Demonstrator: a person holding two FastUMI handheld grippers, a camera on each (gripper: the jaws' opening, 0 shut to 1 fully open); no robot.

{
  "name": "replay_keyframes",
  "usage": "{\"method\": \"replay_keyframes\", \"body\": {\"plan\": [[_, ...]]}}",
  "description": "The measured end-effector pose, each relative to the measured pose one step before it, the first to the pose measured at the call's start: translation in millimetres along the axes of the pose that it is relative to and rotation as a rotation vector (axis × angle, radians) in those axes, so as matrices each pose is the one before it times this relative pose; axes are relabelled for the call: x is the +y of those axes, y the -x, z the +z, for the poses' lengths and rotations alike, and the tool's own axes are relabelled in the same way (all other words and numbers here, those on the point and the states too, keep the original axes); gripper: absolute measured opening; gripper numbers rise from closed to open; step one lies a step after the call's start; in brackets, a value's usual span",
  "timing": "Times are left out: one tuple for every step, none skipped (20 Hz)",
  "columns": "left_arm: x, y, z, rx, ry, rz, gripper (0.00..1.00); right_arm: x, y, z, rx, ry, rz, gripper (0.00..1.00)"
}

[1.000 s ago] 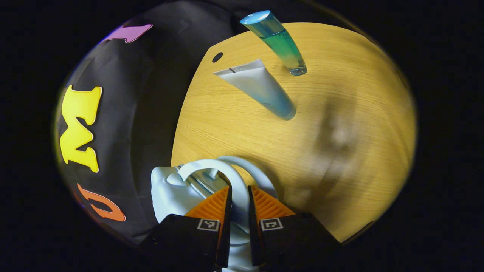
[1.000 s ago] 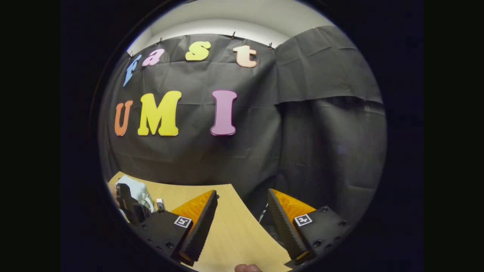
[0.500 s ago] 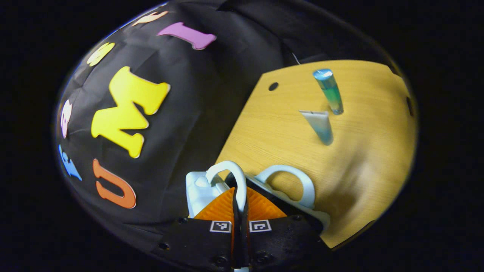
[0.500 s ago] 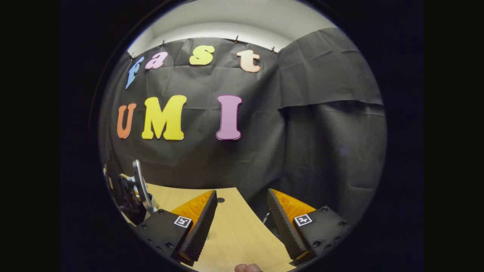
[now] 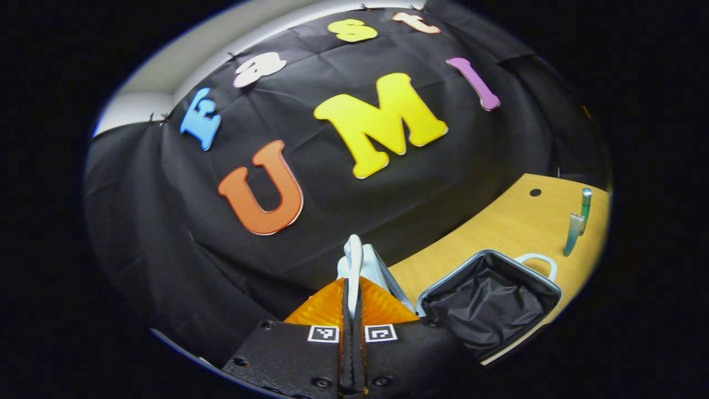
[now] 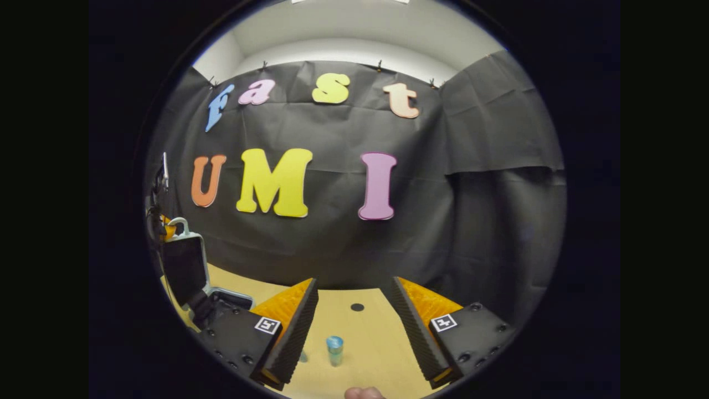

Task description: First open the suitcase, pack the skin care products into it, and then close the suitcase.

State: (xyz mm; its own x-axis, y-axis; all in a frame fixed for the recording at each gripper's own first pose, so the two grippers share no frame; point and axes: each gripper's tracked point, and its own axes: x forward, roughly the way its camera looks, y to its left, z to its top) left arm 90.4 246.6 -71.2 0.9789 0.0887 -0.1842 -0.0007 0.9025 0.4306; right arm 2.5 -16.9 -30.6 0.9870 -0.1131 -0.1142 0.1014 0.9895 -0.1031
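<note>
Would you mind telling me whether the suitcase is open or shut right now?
Open. The left gripper holds the lid's handle raised, and the suitcase base shows its dark lining, with nothing visible inside.

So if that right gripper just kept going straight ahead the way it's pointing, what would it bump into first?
Probably the blue-capped tube standing on the table, between the open right gripper's fingers; beyond it hangs the black cloth wall. Depth is hard to judge.

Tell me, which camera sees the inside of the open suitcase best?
The left gripper view: the suitcase lies open with its dark lining facing the camera. In the right gripper view the suitcase sits at the far edge, showing mostly the raised lid.
</note>
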Motion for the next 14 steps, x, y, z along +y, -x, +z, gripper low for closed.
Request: {"method": "replay_keyframes", "body": {"plan": [[16.7, -5.0, -14.26, -0.00987, 0.05349, 0.00666, 0.02, 9.05, -0.86, 3.28, -0.00373, 0.0128, 0.01139, 0.79], [20.07, -3.21, -18.58, -0.0028, 0.06156, 0.00876, 0.02, 9.02, 0.23, 4.48, -0.00749, 0.0122, 0.01208, 0.78], [19.51, -3.83, -17.52, 0.00431, 0.06201, 0.0154, 0.02, 7.36, 1.24, 4.03, -0.00721, 0.00924, 0.00857, 0.8], [20.92, -3.3, -20.82, 0.01645, 0.05776, 0.01525, 0.03, 6.13, 0.43, 2.03, -0.0027, 0.00871, 0.00495, 0.78], [14.61, -2.79, -21.34, 0.02267, 0.05147, 0.01741, 0.03, 5.26, -0.39, 0.58, -0.00022, 0.00961, 0.00498, 0.78], [12.23, -1.69, -22.08, 0.0187, 0.03806, 0.01681, 0.03, 4.55, 0.68, 1.51, -0.0014, 0.01143, 0.00317, 0.8], [11.08, -5.0, -20.44, 0.02133, 0.04134, 0.01307, 0.03, 3.8, 0.35, -0.52, 0.00184, 0.016, 0.0018, 0.8], [11.19, -7.39, -17.93, 0.0211, 0.04653, 0.01357, 0.03, 2.1, -0.3, -0.66, 0.00506, 0.01646, -0.00096, 0.78], [10.26, -7.99, -18.04, 0.02634, 0.04252, 0.00808, 0.03, 3.02, 1.64, 0.47, 0.00287, 0.00723, 0.00239, 0.8], [11.63, -6.85, -18.96, 0.02828, 0.04208, 0.00469, 0.03, 1.58, 0.73, 1.02, 0.00266, 0.00346, -0.0029, 0.79], [9.14, -6.58, -19.3, 0.03648, 0.04738, 0.00977, 0.03, 1.43, 0.2, -0.74, 0.0061, 0.00151, -0.00277, 0.79], [6.08, -5.95, -23.15, 0.0479, 0.04424, 0.00514, 0.04, 2.61, -0.08, -0.95, 0.00956, 0.00354, -0.00009, 0.79], [4.02, -5.71, -17.71, 0.04039, 0.02227, 0.01523, 0.05, 1.19, 1.58, 1.39, 0.00211, 0.00817, -0.00472, 0.78], [0.65, -8.69, -16.6, 0.02497, 0.01477, 0.00266, 0.07, 1.27, 1.52, 3.57, -0.00567, 0.00732, -0.00018, 0.79]]}}
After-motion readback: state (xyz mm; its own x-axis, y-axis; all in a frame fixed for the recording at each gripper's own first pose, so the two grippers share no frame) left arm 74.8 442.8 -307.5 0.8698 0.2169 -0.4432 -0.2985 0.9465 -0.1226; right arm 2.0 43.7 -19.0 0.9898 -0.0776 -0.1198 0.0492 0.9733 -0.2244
